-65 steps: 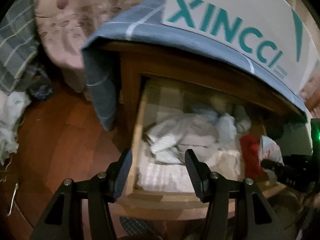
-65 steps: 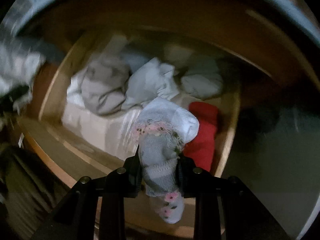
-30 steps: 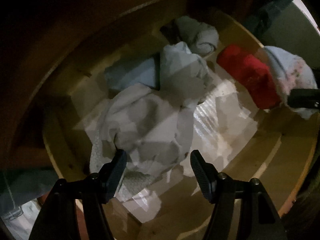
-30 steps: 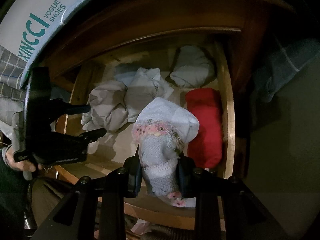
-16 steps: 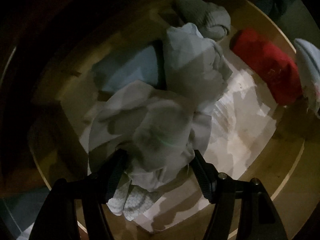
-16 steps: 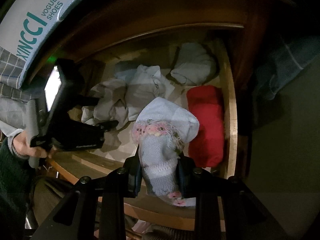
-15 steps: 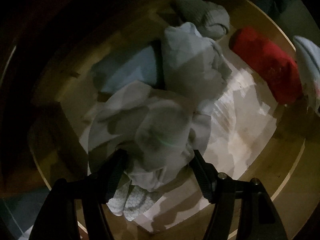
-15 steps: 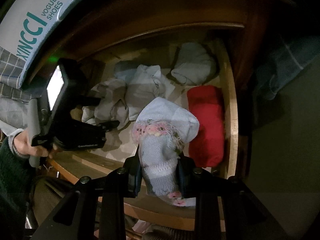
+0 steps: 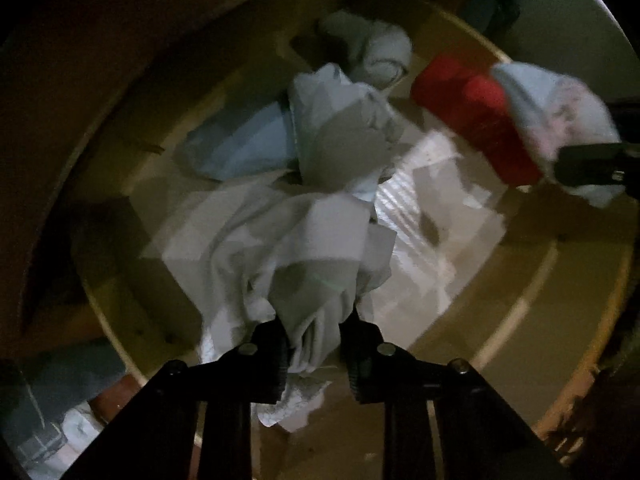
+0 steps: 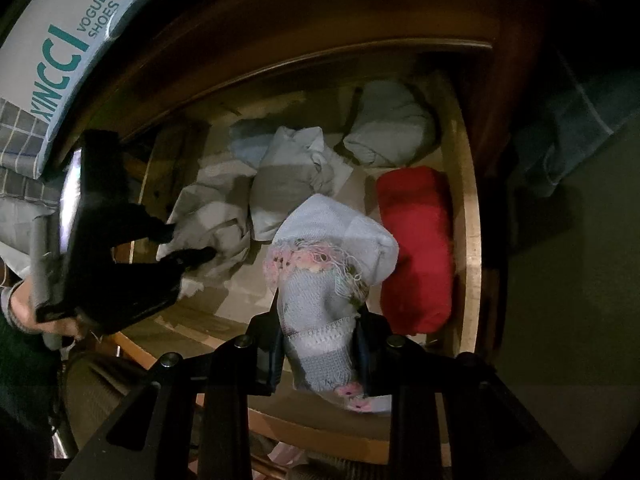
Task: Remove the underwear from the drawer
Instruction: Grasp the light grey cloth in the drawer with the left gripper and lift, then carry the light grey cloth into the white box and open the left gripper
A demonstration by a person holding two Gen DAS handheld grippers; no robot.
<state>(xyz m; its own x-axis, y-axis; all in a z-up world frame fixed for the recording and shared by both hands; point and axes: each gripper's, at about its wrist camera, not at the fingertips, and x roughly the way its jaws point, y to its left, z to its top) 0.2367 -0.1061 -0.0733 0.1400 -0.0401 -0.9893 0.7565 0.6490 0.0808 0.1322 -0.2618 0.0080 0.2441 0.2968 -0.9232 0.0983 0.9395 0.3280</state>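
The wooden drawer (image 10: 466,208) stands pulled out and holds several crumpled garments. My left gripper (image 9: 312,332) points straight down into it, shut on a bunch of the grey underwear (image 9: 304,248). The right wrist view shows that same left gripper (image 10: 192,244) pinching the grey underwear (image 10: 212,216) at the drawer's left side. My right gripper (image 10: 320,344) hangs over the drawer's front right, shut on a pale blue knitted piece with pink trim (image 10: 332,248). That piece (image 9: 552,108) also shows at the right edge of the left wrist view.
A red folded cloth (image 10: 416,248) lies along the drawer's right wall, a grey roll (image 10: 390,124) at the back, another grey bundle (image 10: 292,172) in the middle. A white shoe box (image 10: 60,32) sits on the checked cloth above. A person's hand (image 10: 20,304) holds the left gripper.
The left gripper's jaws, open around the grey underwear before, have shut on it and gathered the cloth into a bunch. The right gripper and its knitted piece have not moved.
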